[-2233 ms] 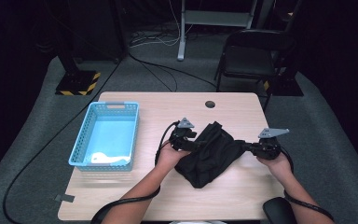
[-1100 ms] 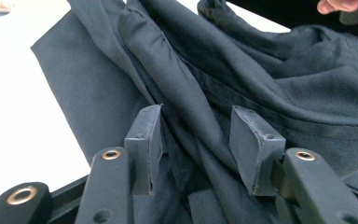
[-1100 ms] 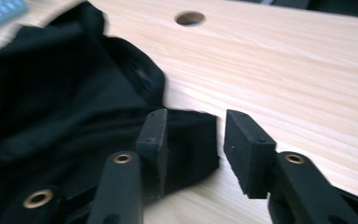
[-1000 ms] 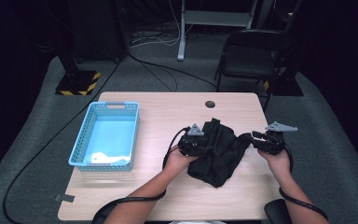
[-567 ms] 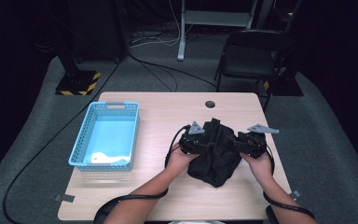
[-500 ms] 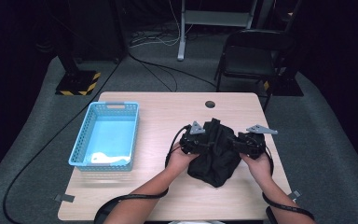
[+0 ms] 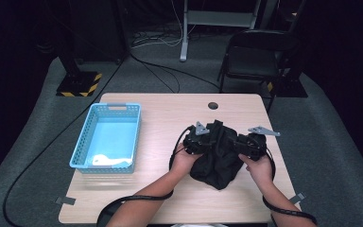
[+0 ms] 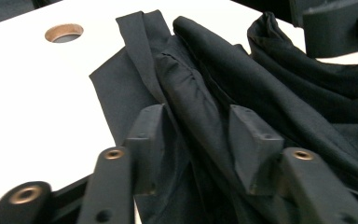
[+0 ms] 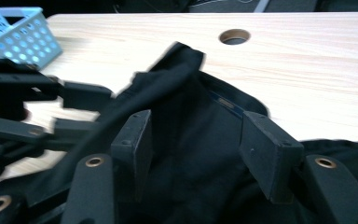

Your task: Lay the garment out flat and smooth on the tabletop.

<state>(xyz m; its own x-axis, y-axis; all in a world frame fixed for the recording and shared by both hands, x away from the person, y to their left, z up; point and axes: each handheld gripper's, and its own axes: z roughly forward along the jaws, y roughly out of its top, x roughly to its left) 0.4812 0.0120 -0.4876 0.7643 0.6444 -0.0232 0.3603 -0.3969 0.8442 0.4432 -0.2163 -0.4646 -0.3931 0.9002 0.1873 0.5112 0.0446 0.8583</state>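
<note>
Black cloth [image 7: 217, 158], soft and light (it slumps readily), is bunched at centre right on the desk [image 7: 160, 113]. Folds are straddled by the half-open left tool [image 8: 200, 140] and right tool [image 9: 196, 149]; thick ridges are best pinched.

The left gripper [image 8: 196, 140] has just been closing, its jaws astride a raised fold of the black cloth [image 8: 270, 93] on the pale table [image 8: 32, 102], near a round hole [image 8: 64, 32].

Blue basket [image 7: 108, 139] on wooden table [image 7: 160, 113], black chair [image 7: 257, 56] behind
</note>
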